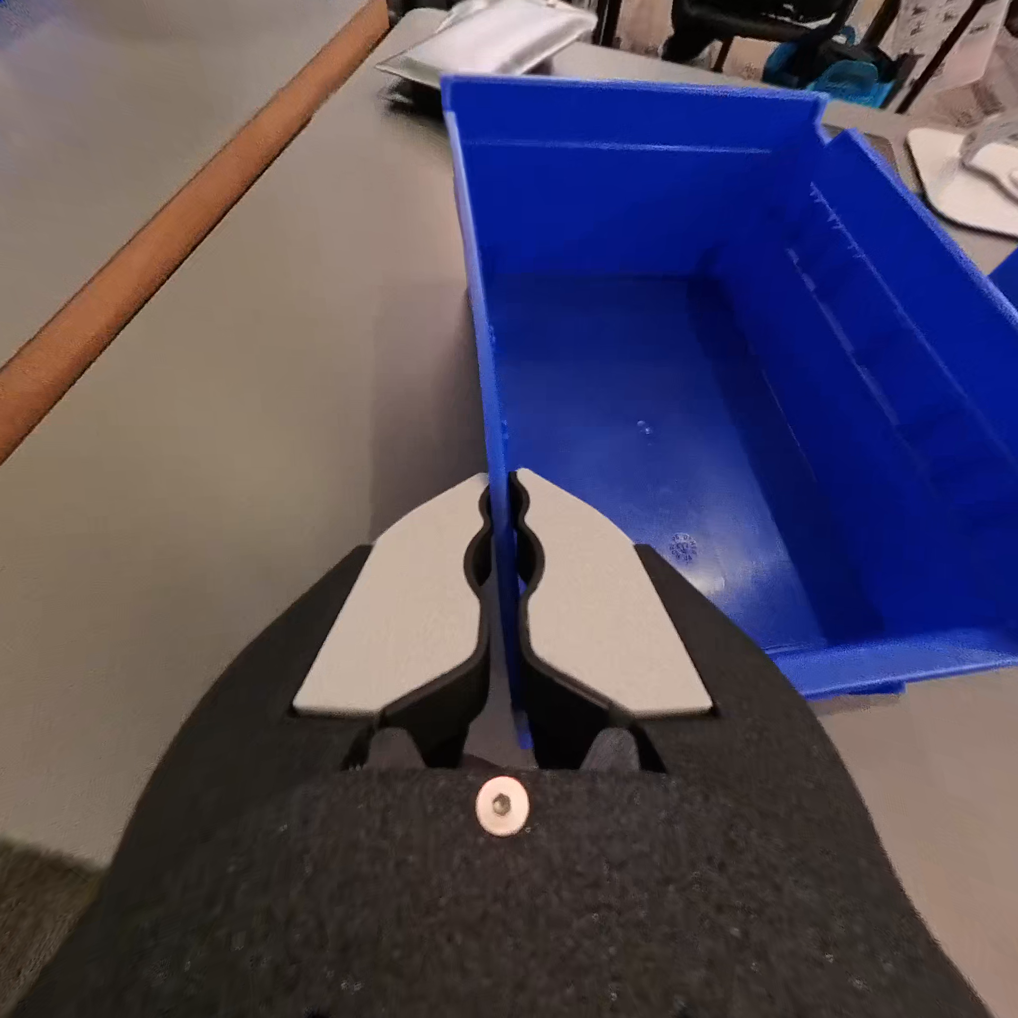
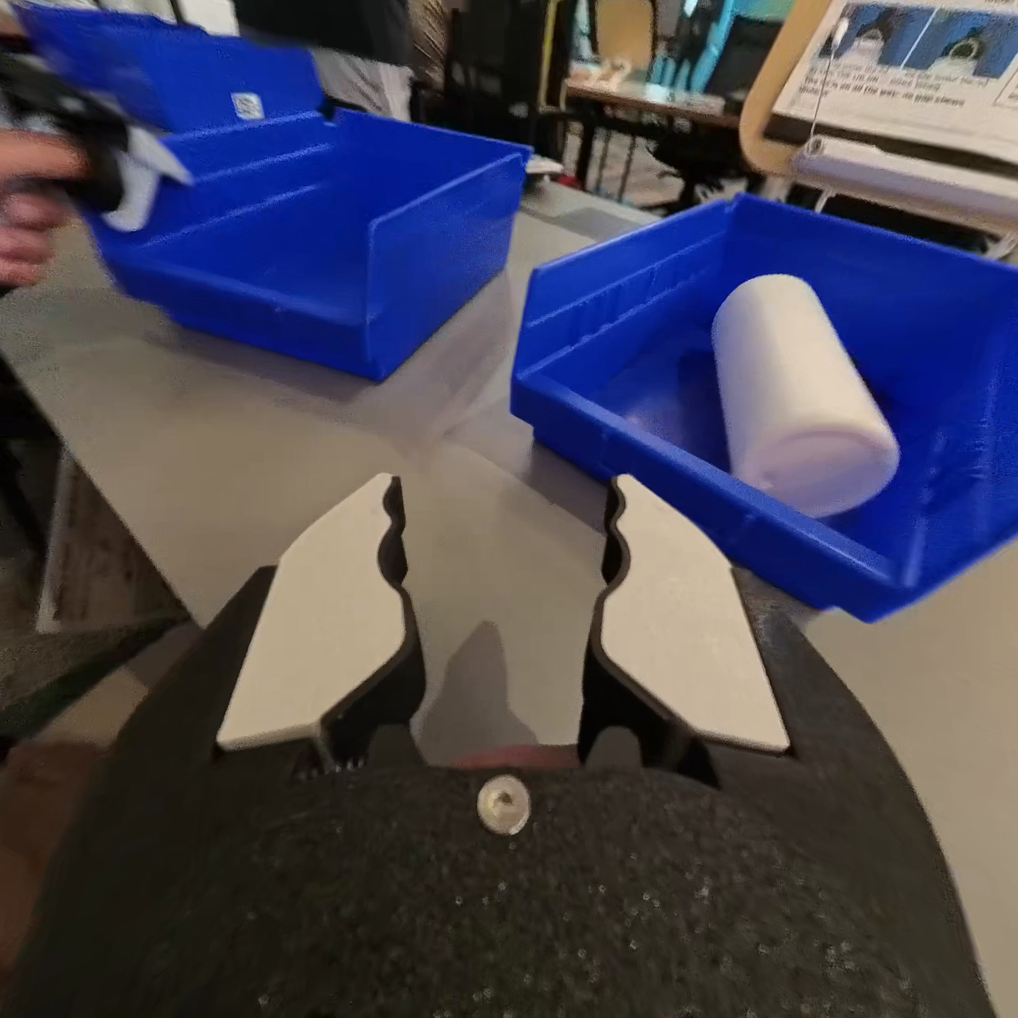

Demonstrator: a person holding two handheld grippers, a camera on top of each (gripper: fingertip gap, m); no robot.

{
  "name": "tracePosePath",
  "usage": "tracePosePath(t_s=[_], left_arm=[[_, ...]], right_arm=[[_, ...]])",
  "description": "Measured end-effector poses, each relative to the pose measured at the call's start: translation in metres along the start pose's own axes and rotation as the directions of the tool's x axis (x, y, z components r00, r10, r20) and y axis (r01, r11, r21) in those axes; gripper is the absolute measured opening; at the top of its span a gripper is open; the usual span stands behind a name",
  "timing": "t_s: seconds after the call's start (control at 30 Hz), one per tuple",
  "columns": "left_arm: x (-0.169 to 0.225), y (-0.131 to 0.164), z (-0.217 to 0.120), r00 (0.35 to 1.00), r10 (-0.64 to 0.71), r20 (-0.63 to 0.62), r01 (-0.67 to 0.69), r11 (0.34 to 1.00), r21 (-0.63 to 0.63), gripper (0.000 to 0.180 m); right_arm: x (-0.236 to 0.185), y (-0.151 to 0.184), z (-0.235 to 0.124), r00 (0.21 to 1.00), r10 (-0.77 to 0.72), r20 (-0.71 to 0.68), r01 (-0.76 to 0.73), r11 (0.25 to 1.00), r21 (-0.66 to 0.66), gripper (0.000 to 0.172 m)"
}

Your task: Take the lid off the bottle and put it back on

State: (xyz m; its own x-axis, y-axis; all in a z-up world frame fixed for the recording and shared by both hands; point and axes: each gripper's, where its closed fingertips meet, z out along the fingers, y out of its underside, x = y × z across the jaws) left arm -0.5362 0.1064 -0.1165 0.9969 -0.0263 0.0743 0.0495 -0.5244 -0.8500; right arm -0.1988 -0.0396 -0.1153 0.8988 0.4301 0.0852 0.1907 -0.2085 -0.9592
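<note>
Left gripper point(image 1: 502, 485): jaws together on the thin side wall of the empty blue bin point(image 1: 633, 220), one finger outside point(image 1: 418, 584), one inside point(image 1: 595, 584), pads pressed to the wall. Probable reason: pinned or dragged by its wall to steady or reposition it; no bottle or lid inside. Same clamp visible, blurred, at 10 o'clock in the right wrist view, with a hand point(image 2: 27, 220) behind it.

Right gripper point(image 2: 502, 485): jaws wide apart, nothing between them but bare grey table point(image 2: 248, 440). Free, presumably for the reach to the bottle.

Outward from the right jaws: second blue bin point(image 2: 688, 540) at 2 o'clock, its near rim just beyond the right fingertip. White bottle point(image 2: 793, 385) lying on its side inside that bin, slanted, rounded end toward the near rim. Not between the jaws, not touched. Lid not distinguishable from body in this blur; cannot tell which end carries it.

Bottle apparently parked in the bin to stop it rolling. Task judged at start: lid removal not yet begun. Swing toward 2 o'clock and descent over the rim needed before any grip.

Beyond: grey pouch point(image 1: 496, 38) at 12 o'clock past the clamped bin; background clutter blurred.
</note>
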Motion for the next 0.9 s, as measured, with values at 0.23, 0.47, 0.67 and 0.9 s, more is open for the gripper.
tracePosePath(t_s=[0.23, 0.47, 0.67, 0.9], left_arm=[[0.011, 0.044, -0.070, 1.000, -0.022, 0.000, 0.022, 1.000, 0.018, 0.002], [0.010, 0.064, -0.104, 0.998, -0.015, 0.063, 0.012, 0.999, 0.046, 0.003], [0.036, 0.042, -0.134, 1.000, -0.015, 0.025, 0.010, 0.987, 0.163, 0.005], [0.165, -0.077, -0.159, 0.984, 0.141, -0.110, -0.091, 0.923, 0.374, 0.003]], right_arm=[[-0.107, -0.023, 0.083, 0.981, 0.177, 0.082, -0.165, 0.977, -0.136, 0.063], [-0.111, -0.023, 0.089, 0.991, 0.129, -0.018, -0.130, 0.980, -0.152, 0.005], [-0.093, -0.063, 0.062, 0.999, 0.042, -0.018, -0.044, 0.996, -0.079, 0.004], [0.016, -0.151, -0.016, 0.968, 0.058, -0.243, -0.017, 0.986, 0.169, 0.005]])
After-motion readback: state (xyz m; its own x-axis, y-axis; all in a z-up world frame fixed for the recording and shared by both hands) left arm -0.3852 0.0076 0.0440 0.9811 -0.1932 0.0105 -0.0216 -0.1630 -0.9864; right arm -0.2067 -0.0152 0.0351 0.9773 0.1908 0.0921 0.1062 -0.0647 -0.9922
